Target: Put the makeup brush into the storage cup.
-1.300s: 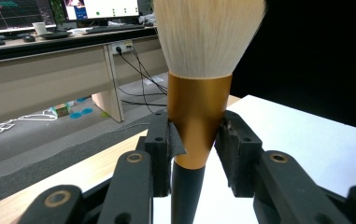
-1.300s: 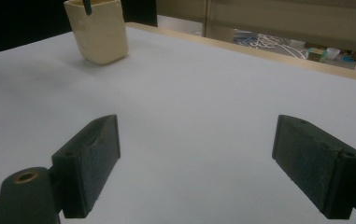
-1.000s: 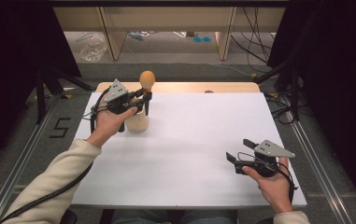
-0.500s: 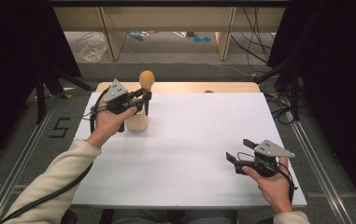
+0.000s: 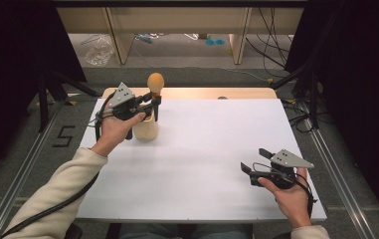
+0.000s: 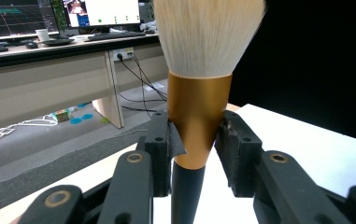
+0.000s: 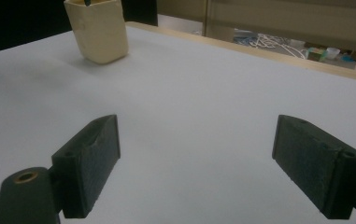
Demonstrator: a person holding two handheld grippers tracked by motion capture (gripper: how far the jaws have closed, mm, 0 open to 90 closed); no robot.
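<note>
The left gripper [image 5: 153, 102], at ten o'clock on the white table [image 5: 207, 164], clamps the gold ferrule of an upright makeup brush [image 6: 199, 88], its handle standing in a cream cup [image 5: 145, 128]. At four o'clock, the right gripper [image 5: 252, 163] rests with jaws spread wide, holding nothing.

Cup and brush at the far-left corner of the tabletop [image 5: 202, 164]

The brush [image 5: 155, 85] is stood in the cup [image 5: 145, 128]; the near-right corner is occupied by the right gripper [image 5: 252, 161].
</note>
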